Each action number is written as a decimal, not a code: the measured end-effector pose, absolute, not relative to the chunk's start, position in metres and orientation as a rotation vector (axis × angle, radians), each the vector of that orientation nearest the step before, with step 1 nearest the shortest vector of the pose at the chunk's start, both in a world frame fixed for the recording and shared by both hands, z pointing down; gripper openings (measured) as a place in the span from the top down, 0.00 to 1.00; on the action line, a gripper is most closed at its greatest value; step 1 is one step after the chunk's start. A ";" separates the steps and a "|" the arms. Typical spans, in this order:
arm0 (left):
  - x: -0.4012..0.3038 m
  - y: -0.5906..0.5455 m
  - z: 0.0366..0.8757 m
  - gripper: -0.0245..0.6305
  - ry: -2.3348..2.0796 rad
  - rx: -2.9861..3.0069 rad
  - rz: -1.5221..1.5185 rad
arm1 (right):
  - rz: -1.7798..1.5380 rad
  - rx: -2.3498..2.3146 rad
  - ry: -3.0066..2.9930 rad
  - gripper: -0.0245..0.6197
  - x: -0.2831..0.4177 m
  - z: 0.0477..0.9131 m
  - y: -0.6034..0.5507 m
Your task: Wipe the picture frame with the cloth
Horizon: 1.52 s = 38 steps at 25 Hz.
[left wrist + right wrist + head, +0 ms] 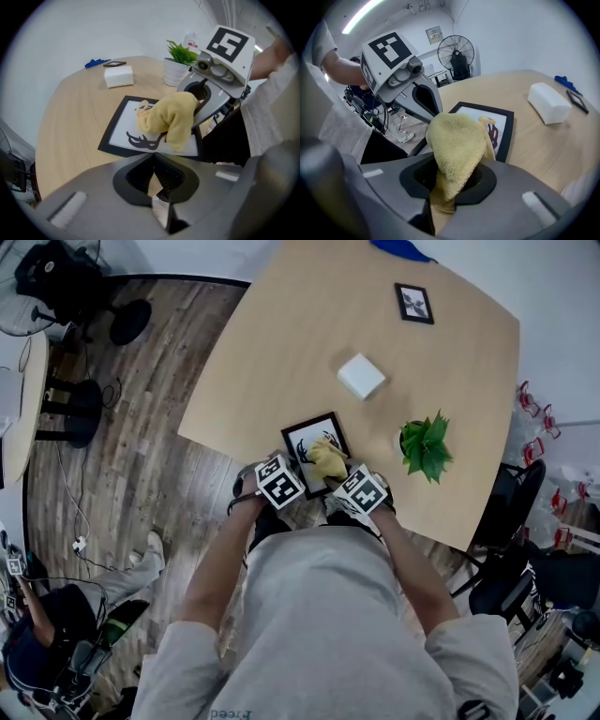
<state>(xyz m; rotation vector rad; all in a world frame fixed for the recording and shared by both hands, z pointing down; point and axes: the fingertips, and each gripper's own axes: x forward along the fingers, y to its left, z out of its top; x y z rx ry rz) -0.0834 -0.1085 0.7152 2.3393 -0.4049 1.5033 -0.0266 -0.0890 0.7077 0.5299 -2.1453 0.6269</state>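
A black picture frame [302, 437] with a white print lies flat at the table's near edge, also seen as the picture frame [117, 129] and the picture frame [506, 131]. A yellow cloth [328, 461] rests on its glass. My right gripper [452, 180] is shut on the cloth [457, 145], which bunches up from its jaws onto the print. My left gripper [157, 176] is shut with nothing in it, just short of the frame's near edge; the cloth [168, 117] lies beyond it. The two grippers sit side by side, left gripper [279, 481] and right gripper [361, 491].
A white block [360, 376] sits mid-table, a potted green plant [425, 446] to the right of the frame, a small black frame [413, 303] at the far side. A blue object [398, 248] lies at the far edge. The table edge [225, 451] runs just under the grippers.
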 end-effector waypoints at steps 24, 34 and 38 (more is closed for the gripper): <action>-0.083 -0.109 0.715 0.88 -0.418 2.327 1.502 | 0.536 0.677 -2.176 0.85 -0.051 0.706 -0.160; -0.082 -0.109 0.714 0.88 -0.443 2.317 1.464 | 0.489 0.761 -2.204 0.84 -0.071 0.695 -0.212; -0.082 -0.109 0.714 0.88 -0.442 2.316 1.442 | 0.504 0.775 -2.181 0.84 -0.077 0.697 -0.222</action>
